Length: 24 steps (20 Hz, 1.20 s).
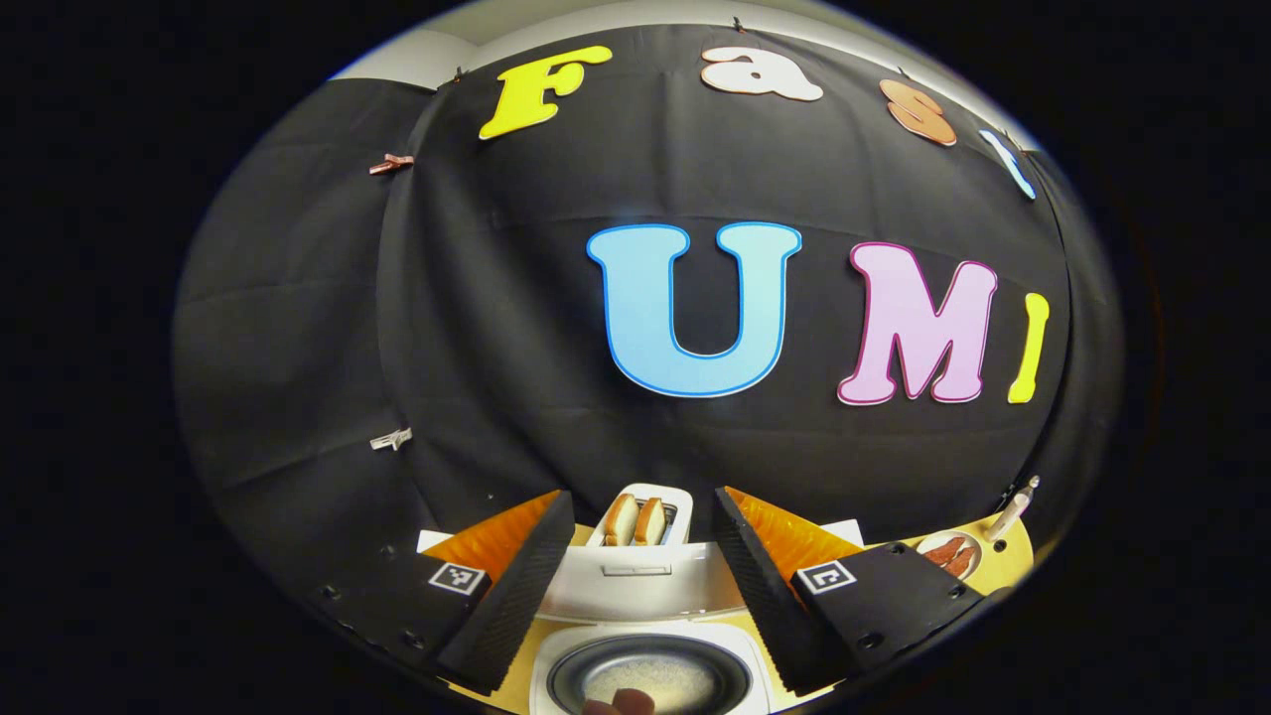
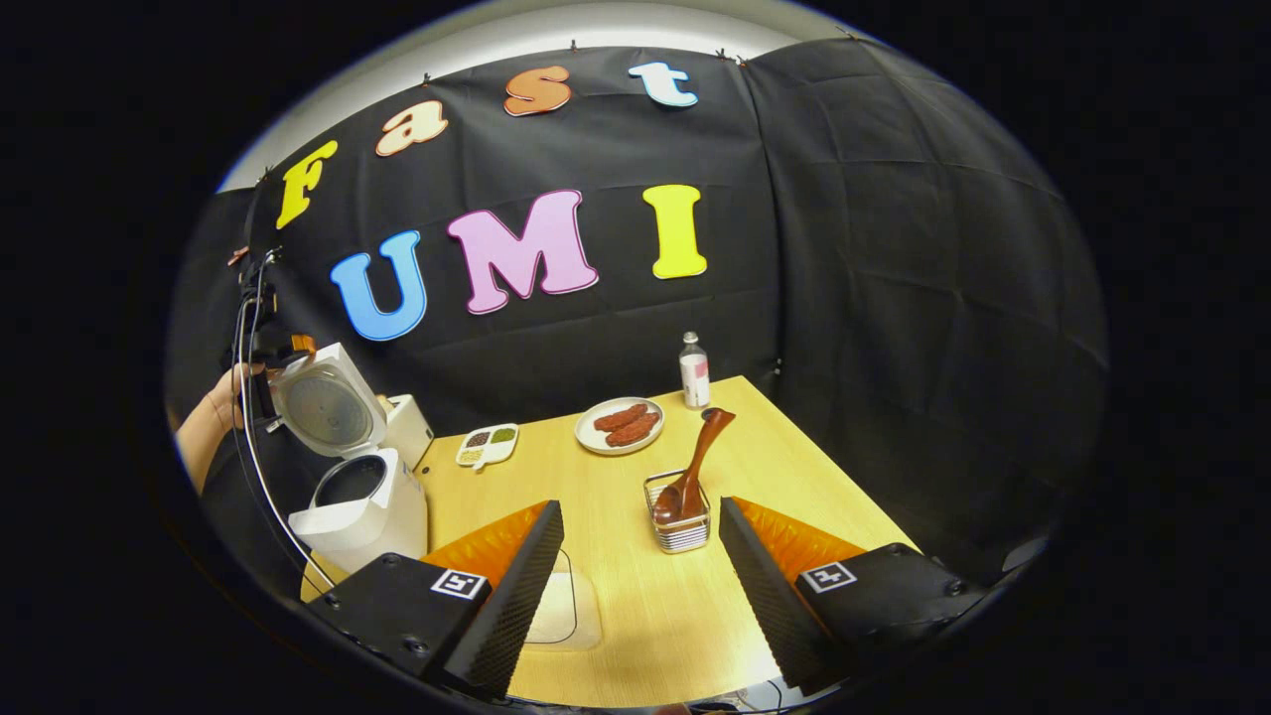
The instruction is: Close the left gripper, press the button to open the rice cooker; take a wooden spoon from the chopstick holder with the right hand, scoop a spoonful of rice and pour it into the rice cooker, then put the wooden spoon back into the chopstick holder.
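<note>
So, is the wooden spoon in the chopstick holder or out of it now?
In. The wooden spoon stands tilted in the chopstick holder on the table; the open right gripper is apart from it.

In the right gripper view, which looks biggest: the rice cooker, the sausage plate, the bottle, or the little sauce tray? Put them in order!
1. rice cooker, lid up, by far the biggest.
2. sausage plate.
3 and 4. bottle and sauce tray look about alike, so I won't rank them.
The cooker is also nearer the camera, which adds to its size.

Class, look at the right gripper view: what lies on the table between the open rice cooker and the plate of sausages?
A small divided dish lies between the rice cooker and the plate, in the right gripper view.
</note>
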### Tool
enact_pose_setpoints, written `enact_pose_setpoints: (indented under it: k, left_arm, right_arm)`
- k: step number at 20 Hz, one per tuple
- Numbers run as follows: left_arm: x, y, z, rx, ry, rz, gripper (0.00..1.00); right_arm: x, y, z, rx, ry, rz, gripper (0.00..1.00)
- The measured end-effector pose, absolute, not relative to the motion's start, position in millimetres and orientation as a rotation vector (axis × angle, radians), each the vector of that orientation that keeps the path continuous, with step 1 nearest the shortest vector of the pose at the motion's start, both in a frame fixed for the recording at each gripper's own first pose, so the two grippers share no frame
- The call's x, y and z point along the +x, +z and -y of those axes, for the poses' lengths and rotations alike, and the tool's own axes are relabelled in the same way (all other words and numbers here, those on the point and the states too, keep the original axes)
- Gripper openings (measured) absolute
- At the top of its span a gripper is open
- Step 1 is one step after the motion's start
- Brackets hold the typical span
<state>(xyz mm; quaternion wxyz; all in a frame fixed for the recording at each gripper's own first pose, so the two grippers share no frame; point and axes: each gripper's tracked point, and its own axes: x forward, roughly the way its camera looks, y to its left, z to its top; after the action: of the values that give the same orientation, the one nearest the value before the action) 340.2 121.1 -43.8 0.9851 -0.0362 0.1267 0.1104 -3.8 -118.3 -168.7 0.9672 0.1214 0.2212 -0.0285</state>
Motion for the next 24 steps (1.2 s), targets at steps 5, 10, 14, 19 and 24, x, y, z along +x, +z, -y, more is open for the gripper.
enact_pose_setpoints:
  k: [5, 10, 14, 19, 24]
  left_arm:
    - [285, -72, -105, -0.083, 0.255, -0.320, 0.99]
    - [238, -116, -91, -0.090, 0.296, -0.396, 0.98]
    - [212, -161, -84, -0.106, 0.312, -0.484, 0.98]
    - [197, -224, -76, -0.154, 0.297, -0.601, 0.98]
    - [192, -255, -70, -0.172, 0.296, -0.651, 0.99]
  right_arm:
    - [12, -164, 111, 0.244, 0.025, -0.449, 0.99]
    - [23, -161, 106, 0.229, 0.102, -0.456, 0.99]
    - [26, -164, 100, 0.222, 0.140, -0.469, 0.99]
    - [22, -172, 98, 0.207, 0.164, -0.485, 0.99]
    - [18, -182, 102, 0.245, 0.153, -0.510, 0.99]
